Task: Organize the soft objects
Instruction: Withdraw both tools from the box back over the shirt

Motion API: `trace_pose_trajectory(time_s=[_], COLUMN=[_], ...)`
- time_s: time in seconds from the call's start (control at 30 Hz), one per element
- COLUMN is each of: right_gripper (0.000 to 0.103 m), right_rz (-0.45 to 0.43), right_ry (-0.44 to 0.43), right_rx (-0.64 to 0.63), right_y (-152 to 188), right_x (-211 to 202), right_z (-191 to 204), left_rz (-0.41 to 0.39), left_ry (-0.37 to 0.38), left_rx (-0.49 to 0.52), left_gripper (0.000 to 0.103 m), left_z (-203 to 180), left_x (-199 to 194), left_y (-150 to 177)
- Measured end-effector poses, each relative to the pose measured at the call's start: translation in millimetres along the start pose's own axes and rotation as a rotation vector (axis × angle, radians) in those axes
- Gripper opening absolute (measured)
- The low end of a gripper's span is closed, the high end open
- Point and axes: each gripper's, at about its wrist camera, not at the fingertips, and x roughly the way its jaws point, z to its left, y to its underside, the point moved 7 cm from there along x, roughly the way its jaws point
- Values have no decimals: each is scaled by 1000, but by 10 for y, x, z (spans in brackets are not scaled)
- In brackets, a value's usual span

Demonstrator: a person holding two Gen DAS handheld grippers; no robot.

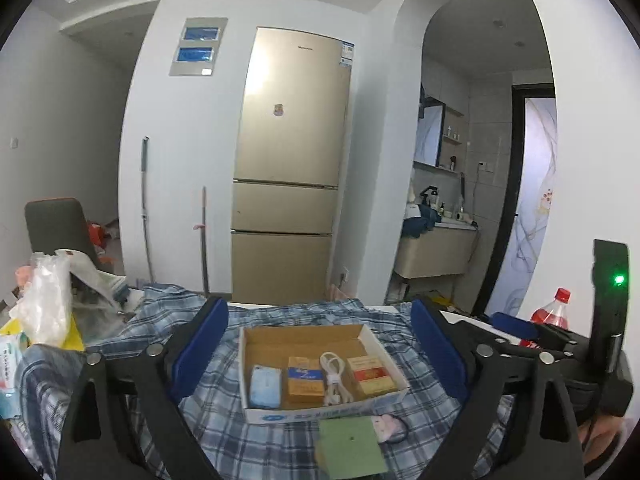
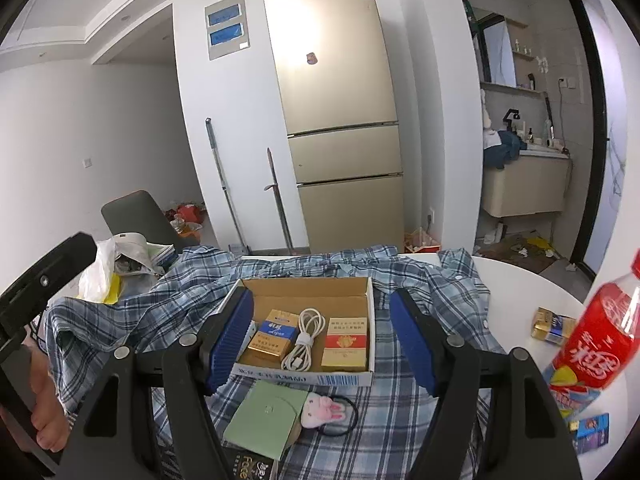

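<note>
While both my left claw (image 1: 320,344) and right claw (image 2: 322,336) hang released, the limp, light plaid shirt (image 2: 404,420) below them wants pinching at a fold.

Gold fridge (image 2: 340,120) stands against far wall. Left of it: two long-handled tools (image 2: 224,184) leaning, grey chair (image 2: 136,216) further left. Right of it: washbasin cabinet (image 2: 524,188). Nearer than fridge, at right: red soda bottle (image 2: 600,340) on white worktop (image 2: 520,280).

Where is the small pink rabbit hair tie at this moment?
The pink rabbit hair tie lies on the plaid shirt, just in front of the cardboard box and against the right edge of the green card; in the right wrist view it is low, near the centre.
</note>
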Motion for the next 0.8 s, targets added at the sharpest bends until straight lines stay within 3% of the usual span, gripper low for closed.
trace_pose_trajectory(time_s=[0.07,0.37,0.8], right_gripper=[79,99,101], right_rz=[-8,-14,37], right_ry=[7,45,56], right_rx=[1,32,31], right_y=[32,210,464], right_x=[-48,-194,-220], right_z=[18,-13,116], left_rz=[-18,-16,24], left_ry=[-18,-42,-52], left_rx=[16,27,33], left_gripper=[103,103,103], left_z=[18,224,479], left_x=[-77,-260,-305], left_y=[39,253,676])
